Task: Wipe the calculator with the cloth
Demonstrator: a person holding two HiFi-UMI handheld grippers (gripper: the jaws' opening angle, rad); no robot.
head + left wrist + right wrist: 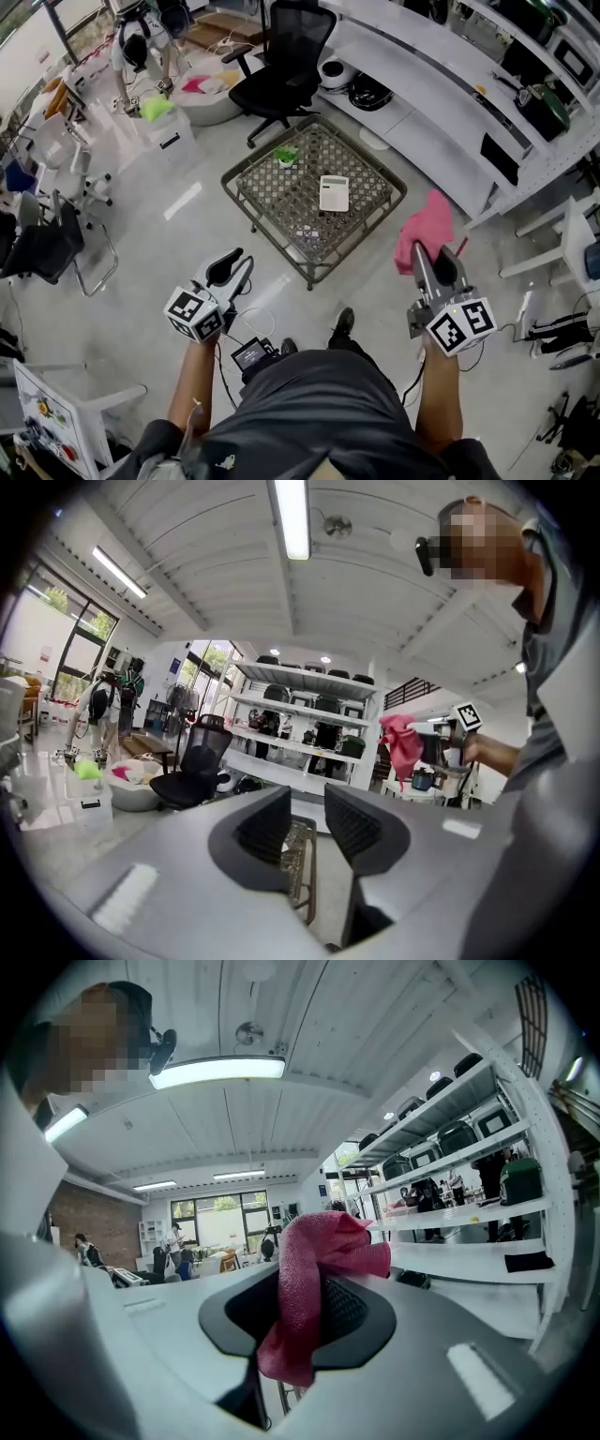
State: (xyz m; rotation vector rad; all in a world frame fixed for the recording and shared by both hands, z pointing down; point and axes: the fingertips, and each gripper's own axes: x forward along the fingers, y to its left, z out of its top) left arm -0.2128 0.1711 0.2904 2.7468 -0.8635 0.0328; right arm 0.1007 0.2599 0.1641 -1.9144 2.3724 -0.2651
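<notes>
The wicker surface (251,199) stands on the floor ahead of both grippers. The left gripper (307,825) is released, its jaws apart with nothing between them. The right gripper (306,1314) is clenched on the pink cloth (314,1258), which hangs from its jaws, well apart from the surface. The white calculator (334,193) lies flat near the surface's middle. A small green item (285,155) sits by the far left edge.

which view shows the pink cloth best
The right gripper view: the pink cloth fills the middle, pinched between the right gripper's jaws and drooping below them. The head view shows it bunched at that gripper's tip. The left gripper view shows it only small and far, off to the right.
</notes>
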